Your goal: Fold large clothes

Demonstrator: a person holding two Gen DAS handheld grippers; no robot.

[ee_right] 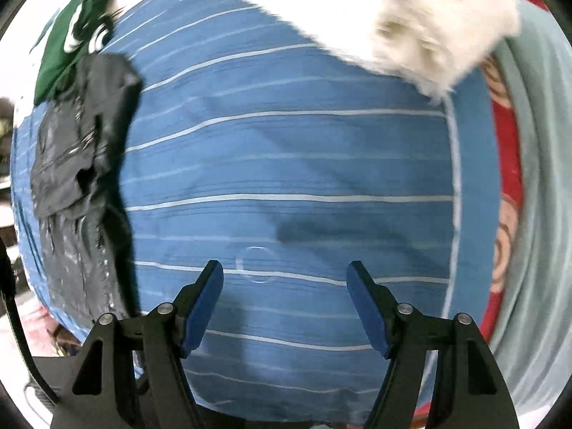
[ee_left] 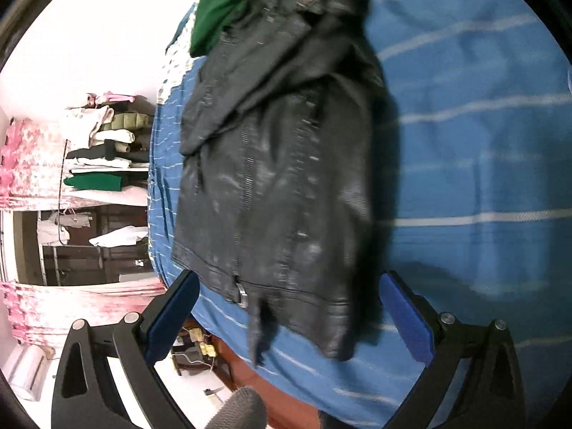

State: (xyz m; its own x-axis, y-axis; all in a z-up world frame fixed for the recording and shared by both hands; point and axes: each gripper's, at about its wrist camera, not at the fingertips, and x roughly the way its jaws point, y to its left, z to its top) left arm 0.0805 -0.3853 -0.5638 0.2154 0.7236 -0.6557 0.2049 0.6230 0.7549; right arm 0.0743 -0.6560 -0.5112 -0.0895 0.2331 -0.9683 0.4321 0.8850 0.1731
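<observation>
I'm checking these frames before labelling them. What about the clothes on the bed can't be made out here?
- Black jacket: motion blur in the left wrist view smears its zip and seams; how it is folded is unclear.
- Green garment: cut by the top edge, partly under the jacket.
- White fluffy item: right wrist view, blurred and cut off; its kind is untellable.
- Red patterned fabric: only a strip shows beyond the blue striped sheet.

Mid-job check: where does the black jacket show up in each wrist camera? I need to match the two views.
Left wrist: the black jacket fills the centre, lying on the blue striped sheet, just beyond the open fingers.
Right wrist: the same jacket runs along the left edge, well clear of the open fingers.
Shared landmark: the green garment at the jacket's far end.
</observation>
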